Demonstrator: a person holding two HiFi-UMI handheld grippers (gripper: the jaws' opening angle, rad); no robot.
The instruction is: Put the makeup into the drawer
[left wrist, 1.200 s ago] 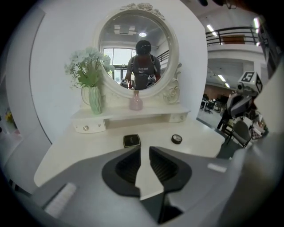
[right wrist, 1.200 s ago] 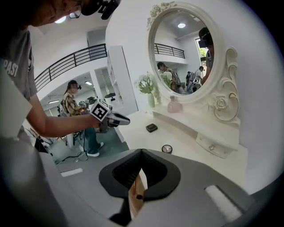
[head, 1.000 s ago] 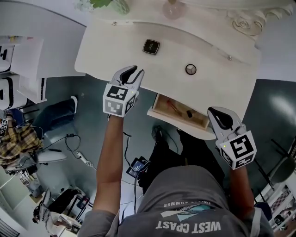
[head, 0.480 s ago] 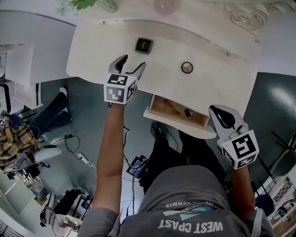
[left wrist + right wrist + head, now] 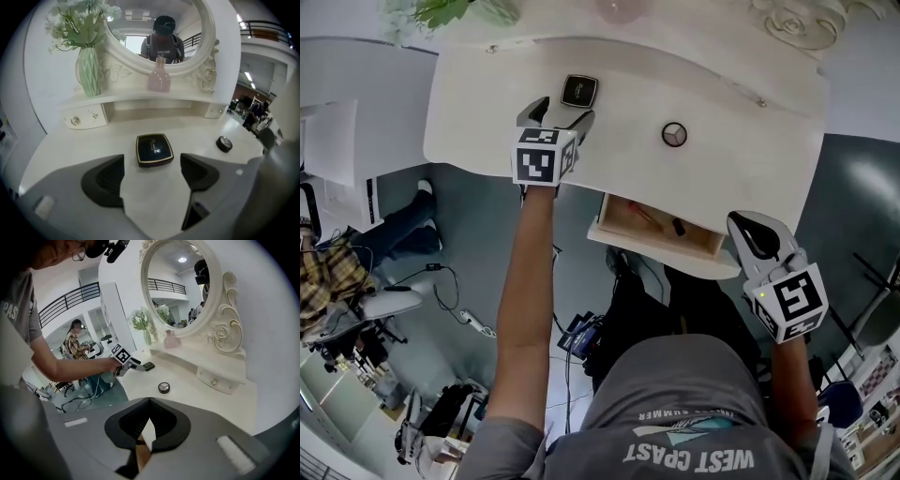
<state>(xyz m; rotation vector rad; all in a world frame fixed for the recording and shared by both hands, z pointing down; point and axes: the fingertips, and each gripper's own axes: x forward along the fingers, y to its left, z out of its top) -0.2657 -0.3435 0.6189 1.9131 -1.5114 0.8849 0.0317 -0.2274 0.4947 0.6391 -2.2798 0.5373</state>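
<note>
A dark square compact [image 5: 579, 91] [image 5: 153, 150] lies flat on the white dressing table [image 5: 722, 103]. My left gripper [image 5: 558, 112] [image 5: 152, 173] hovers just short of it. Its jaws have just been opening and now stand wide, with nothing between them; the compact sits just beyond the fingertips. A small round makeup pot [image 5: 674, 134] [image 5: 224, 143] [image 5: 163, 387] rests further right. Below the table's front edge the drawer [image 5: 623, 242] is pulled out, with a thin red item [image 5: 647, 215] and a small dark item [image 5: 678, 226] inside. My right gripper [image 5: 750, 236] [image 5: 150, 404] hangs shut and empty at the drawer's right end.
A green vase with flowers [image 5: 89, 70] and a pink bottle [image 5: 159, 77] stand on the raised shelf under the oval mirror [image 5: 154, 28]. A small knobbed drawer [image 5: 84, 119] is set in the shelf's left end. Cables and chairs [image 5: 384, 309] lie on the floor to the left.
My left gripper has travelled over the table top toward the compact and its jaws have spread from nearly shut to wide. The right gripper has dipped slightly beside the drawer.
</note>
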